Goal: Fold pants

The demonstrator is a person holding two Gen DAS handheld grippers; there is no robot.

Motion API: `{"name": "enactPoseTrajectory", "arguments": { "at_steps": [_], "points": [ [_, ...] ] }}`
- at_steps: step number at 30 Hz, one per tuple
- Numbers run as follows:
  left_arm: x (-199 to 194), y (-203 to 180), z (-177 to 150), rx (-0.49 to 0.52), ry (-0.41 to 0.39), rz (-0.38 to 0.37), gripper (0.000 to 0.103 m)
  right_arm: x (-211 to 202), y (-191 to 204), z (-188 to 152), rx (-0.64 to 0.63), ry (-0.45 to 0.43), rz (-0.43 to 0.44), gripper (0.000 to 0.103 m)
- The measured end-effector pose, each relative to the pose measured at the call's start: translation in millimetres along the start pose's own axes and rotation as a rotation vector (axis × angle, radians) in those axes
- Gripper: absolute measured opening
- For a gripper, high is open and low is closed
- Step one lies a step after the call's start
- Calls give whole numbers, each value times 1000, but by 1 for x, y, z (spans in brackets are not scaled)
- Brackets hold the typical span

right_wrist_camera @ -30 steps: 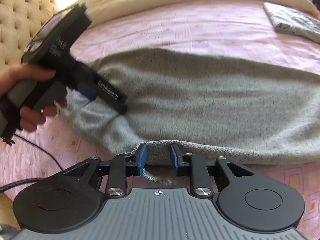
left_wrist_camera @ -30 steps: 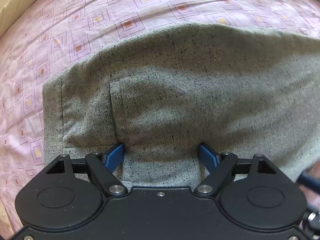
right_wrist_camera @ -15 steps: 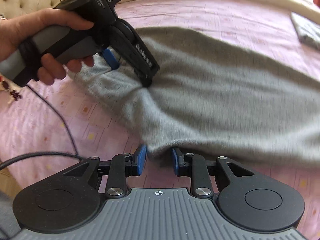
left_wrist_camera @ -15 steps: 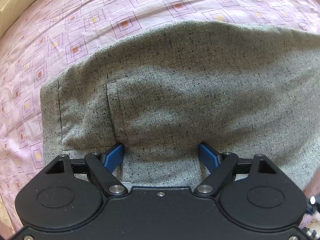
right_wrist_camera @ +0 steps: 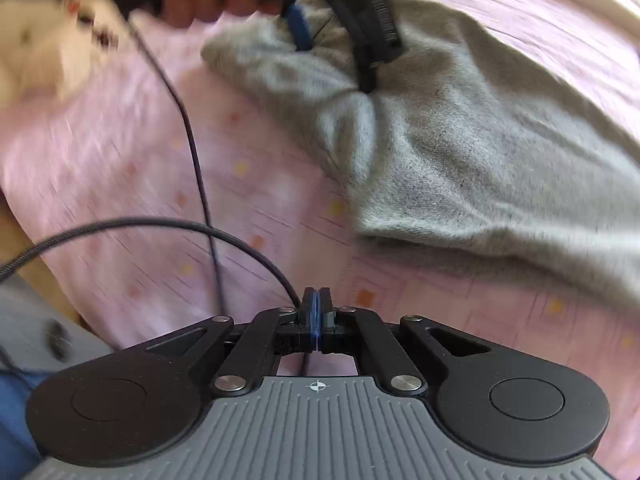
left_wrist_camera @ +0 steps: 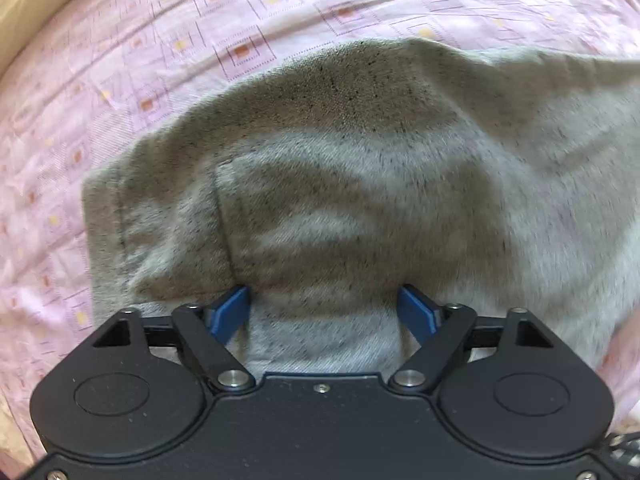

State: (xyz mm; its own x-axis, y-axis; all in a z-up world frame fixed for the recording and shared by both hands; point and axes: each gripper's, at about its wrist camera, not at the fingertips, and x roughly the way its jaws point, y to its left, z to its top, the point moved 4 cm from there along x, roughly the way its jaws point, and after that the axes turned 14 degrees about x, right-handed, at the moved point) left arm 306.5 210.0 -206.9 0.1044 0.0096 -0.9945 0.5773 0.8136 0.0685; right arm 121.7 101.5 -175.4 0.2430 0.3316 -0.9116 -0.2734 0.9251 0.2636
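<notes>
A: Where are the grey pants [left_wrist_camera: 360,184] now?

B: Spread on the pink patterned bedsheet [left_wrist_camera: 120,60], straight ahead of the left hand-held gripper [left_wrist_camera: 324,312], which points down onto them. Its blue pads [left_wrist_camera: 230,312] stand wide apart with a band of cloth lying between them. They look to rest on the fabric more than pinch it, so I'd call that one released.

A: And the right one?

B: The right hand-held gripper [right_wrist_camera: 317,320] has just snapped its jaws together, and nothing is between them. The pads meet on bare air above the sheet, with the near edge of the pants [right_wrist_camera: 460,168] ahead and to its right, well clear of the tips.

A: So it missed?

B: That is my reading. Clenched empty, it cannot lift the edge. If the hand pulls as though it had cloth, the fold won't start and only the left end stays pinned.

A: Anything else to worry about?

B: The black cable [right_wrist_camera: 192,160] runs across the sheet and comes right up to the left of the right tips. A reach toward the hem could snag it, or drag it onto the fabric. The view is also blurred, which suggests quick movement, and that makes another miss likely.

A: And the left side?

B: With open jaws it only presses. A strong tug from the far end could slide the cloth out from under it and bunch the waist.
</notes>
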Motion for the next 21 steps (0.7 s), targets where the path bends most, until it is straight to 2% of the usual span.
{"name": "enactPoseTrajectory", "arguments": {
  "at_steps": [2,4,6,9,12,13,15,16,18,21],
  "points": [
    [-1,2,-18,29,-2,37,83,-11,1,7,14,-81,-17,1],
    [-1,9,-35,37,-24,34,84,-20,-8,20,67,-165,-64,2],
    [-3,15,-45,39,-45,17,84,-18,-23,36,136,-204,-100,2],
    [-5,14,-46,65,-40,27,84,-5,-52,51,219,-218,-169,2],
    [-3,9,-43,55,-35,50,84,11,-93,46,282,-144,-370,2],
    [-3,8,-43,45,-37,55,84,8,-108,39,308,-149,-414,0],
    [-7,5,-43,24,-35,74,83,-7,-119,34,353,-183,-440,0],
    [-10,4,-44,14,-37,85,79,-14,-118,34,356,-206,-448,2],
    [-19,-4,-44,-8,-44,102,71,-29,-115,34,337,-264,-401,4],
    [-33,-31,-43,-19,-96,78,71,-35,-123,37,328,-295,-407,4]
  ]
}}
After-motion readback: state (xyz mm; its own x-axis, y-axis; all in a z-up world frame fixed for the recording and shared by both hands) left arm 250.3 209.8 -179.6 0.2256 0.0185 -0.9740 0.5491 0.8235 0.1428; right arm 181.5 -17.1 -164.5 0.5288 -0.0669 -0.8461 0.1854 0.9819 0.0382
